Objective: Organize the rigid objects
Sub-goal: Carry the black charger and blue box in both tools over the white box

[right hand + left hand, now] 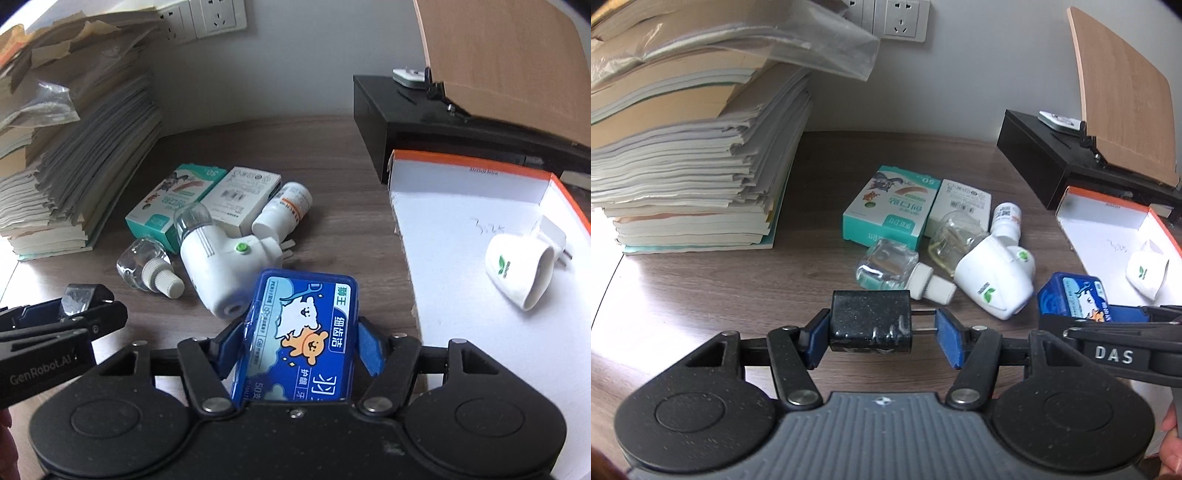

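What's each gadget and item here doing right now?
left gripper: shut on black charger, prongs against one pad
right gripper: around blue floss box
white plug-in: lying on desk
clear bottle: on its side
orange-edged box: open, holding white cup-shaped plug

Blue box (pixel 295 332) near end hidden under the right hand-held gripper (pixel 295 347) body. Paper stack (pixel 683 147) cut off at frame's left and top. Wooden board (pixel 1126 92) clipped at right edge. White box (pixel 958 201) print too small to read.
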`<state>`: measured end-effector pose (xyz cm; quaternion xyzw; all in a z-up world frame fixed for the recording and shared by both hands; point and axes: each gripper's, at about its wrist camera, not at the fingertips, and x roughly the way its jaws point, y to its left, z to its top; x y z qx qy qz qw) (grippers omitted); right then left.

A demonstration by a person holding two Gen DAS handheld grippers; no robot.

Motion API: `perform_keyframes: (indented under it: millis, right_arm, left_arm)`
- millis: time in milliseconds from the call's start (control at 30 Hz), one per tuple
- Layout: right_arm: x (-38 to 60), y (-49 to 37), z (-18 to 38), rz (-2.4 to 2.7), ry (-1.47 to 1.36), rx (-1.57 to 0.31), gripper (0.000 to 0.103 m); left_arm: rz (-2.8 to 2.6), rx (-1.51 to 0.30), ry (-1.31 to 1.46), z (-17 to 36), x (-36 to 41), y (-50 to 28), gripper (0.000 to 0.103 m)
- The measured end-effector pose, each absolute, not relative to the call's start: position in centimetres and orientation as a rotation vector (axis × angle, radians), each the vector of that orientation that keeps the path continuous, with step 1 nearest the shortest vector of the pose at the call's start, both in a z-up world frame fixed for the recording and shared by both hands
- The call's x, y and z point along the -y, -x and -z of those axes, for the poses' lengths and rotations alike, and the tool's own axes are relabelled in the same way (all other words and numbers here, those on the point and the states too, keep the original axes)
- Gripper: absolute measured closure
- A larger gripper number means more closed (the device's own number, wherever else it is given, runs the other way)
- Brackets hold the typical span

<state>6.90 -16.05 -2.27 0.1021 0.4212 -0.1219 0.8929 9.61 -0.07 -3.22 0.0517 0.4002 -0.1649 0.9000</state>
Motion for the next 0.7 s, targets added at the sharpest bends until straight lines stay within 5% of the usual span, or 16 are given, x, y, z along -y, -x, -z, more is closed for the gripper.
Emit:
perform_keyframes:
  millis: [700]
  right_arm:
    - [31.2,4.2,-3.4,0.402,-0.183,-0.749,0.025]
  left_arm:
    - [0.561,-0.798,-0.089,0.7,15.9,-2.7,0.042]
